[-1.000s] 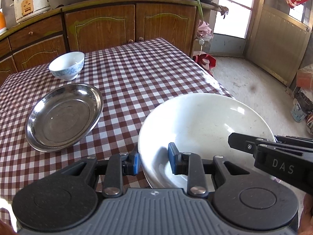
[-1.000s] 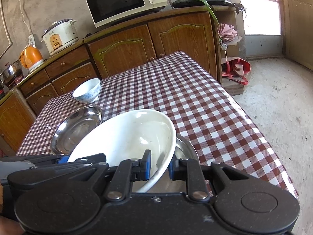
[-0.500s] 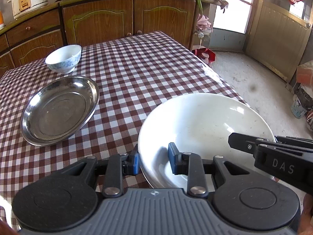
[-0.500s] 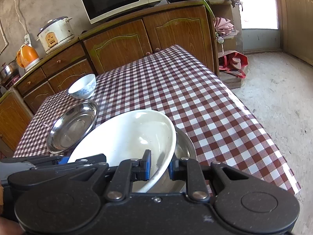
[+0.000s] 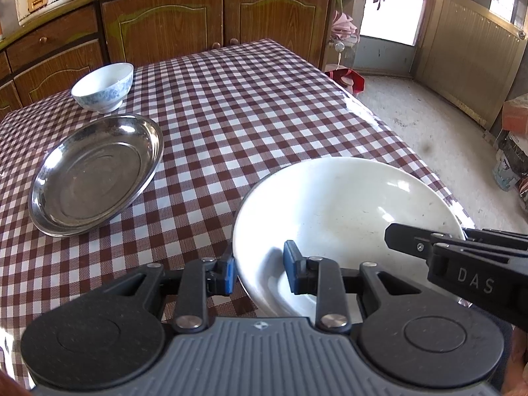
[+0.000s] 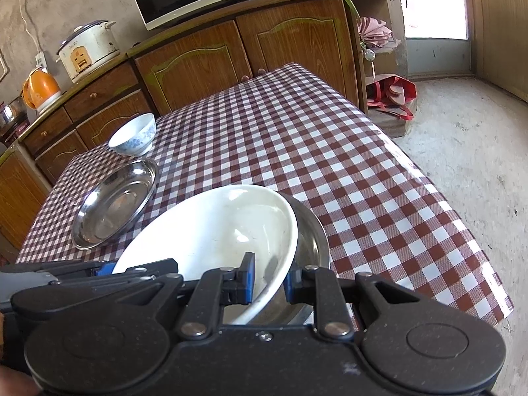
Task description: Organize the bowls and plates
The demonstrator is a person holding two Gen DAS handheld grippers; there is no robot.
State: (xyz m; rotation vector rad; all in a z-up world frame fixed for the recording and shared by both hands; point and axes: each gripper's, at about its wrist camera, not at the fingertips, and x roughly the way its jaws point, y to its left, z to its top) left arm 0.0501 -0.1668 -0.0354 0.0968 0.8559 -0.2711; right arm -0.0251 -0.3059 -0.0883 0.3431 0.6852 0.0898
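We hold the white plate (image 5: 346,204) between both tools: left tool (image 5: 259,272) straddles its near rim, right tool (image 6: 269,279) clamps the opposite rim. The steel plate (image 5: 95,175) lies ahead-left on the bench (image 5: 264,105), nearer our left.

On the checked table (image 6: 330,151): two steel plates (image 6: 115,204) (image 6: 313,231), one large white bowl (image 6: 217,227), one small blue-patterned bowl (image 6: 133,135), and two grippers (image 5: 259,272) (image 6: 269,280).

Wooden cabinets (image 6: 237,56) line a bare grey wall (image 6: 66,3). Daylight enters a window (image 5: 392,10) above the concrete floor (image 6: 468,138).
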